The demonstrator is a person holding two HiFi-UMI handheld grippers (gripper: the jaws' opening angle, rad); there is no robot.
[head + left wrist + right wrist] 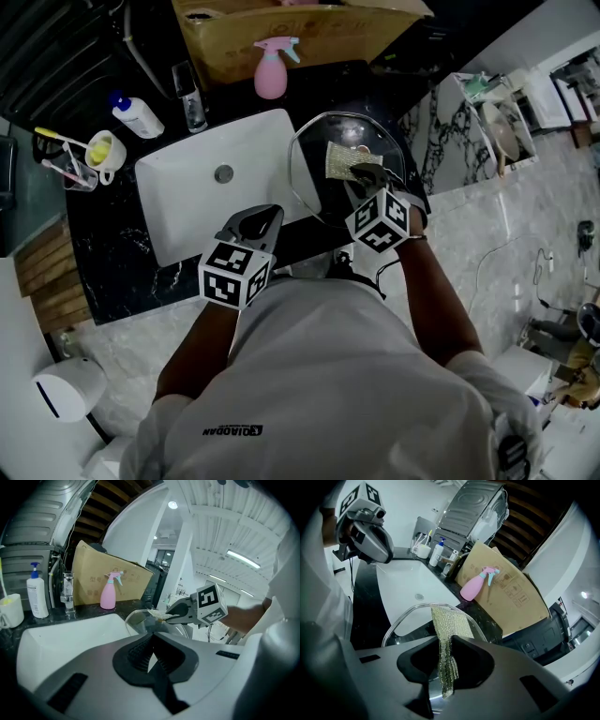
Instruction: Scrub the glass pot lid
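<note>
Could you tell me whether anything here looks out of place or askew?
Only the glass pot lid: it lies on the counter with its left edge over the right rim of the sink, not in the basin. The right gripper pinches a scrub cloth on it. Nothing looks spilled or broken.

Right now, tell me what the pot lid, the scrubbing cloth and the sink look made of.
The pot lid is clear, glossy glass: the counter shows through. The scrubbing cloth is glittery woven mesh, perhaps metallic thread. The sink is smooth glossy white, likely ceramic.
</note>
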